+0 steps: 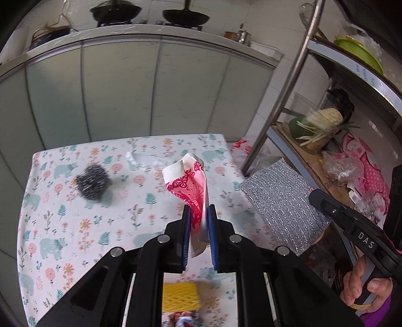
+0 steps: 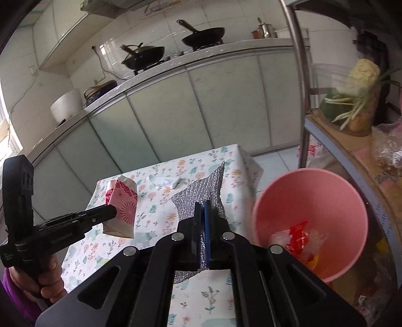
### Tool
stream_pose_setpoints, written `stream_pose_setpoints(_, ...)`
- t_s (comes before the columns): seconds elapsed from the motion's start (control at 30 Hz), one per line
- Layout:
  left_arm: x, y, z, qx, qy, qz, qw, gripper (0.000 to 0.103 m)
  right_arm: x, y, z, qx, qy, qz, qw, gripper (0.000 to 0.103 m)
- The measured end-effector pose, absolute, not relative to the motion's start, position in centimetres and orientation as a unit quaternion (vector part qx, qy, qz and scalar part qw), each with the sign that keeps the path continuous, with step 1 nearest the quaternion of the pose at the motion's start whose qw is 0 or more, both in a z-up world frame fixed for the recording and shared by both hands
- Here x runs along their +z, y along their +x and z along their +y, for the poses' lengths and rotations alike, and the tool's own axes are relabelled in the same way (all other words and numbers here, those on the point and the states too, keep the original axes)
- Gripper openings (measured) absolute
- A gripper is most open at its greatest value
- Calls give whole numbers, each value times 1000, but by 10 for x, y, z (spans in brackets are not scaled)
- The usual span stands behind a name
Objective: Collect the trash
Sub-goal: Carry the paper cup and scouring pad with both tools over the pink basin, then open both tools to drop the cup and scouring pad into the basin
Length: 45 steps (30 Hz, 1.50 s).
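L gripper (image 1: 198,221) is clamped on the pink paper bag (image 1: 188,186), held up over the table (image 1: 50,201) w/ its long axis running away from the jaws. R gripper (image 2: 202,218) is pinched tight on the silver scouring cloth (image 2: 201,191). The pink bin (image 2: 309,198) sits just right of the R gripper & off the table's right edge, so the R load is nearer; the bag needs to cross rightward past it.

White tiled walls (image 2: 213,15) fill the top of both views. Below them a counter (image 1: 140,31) carries two black pans (image 1: 186,13) over pale green cabinet doors (image 1: 120,90). A metal shelf rack (image 1: 289,83) stands at right. Daylight enters at the right-wrist view's far left edge. The floor (image 2: 273,157) is pale tile.
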State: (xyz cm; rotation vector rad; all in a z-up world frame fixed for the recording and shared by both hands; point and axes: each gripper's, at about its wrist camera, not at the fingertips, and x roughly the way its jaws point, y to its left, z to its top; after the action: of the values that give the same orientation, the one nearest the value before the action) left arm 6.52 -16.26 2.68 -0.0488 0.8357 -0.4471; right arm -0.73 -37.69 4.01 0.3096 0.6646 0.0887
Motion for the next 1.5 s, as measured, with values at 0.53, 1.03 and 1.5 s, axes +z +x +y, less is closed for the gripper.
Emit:
stream_pose_setpoints(0.53, 34, 63, -291, -335, 11, 383, 861, 13, 23, -19, -458, -76, 162, 326, 928, 3)
stream_pose_setpoints(1.03, -6, 73, -361, -381, 31, 408, 829, 13, -4, -2, -480, -134, 147, 347, 917, 3)
stream_pose_setpoints(1.5, -43, 79, -381, -376, 49, 435, 817, 13, -32, 10, -482, -136, 146, 385, 901, 3)
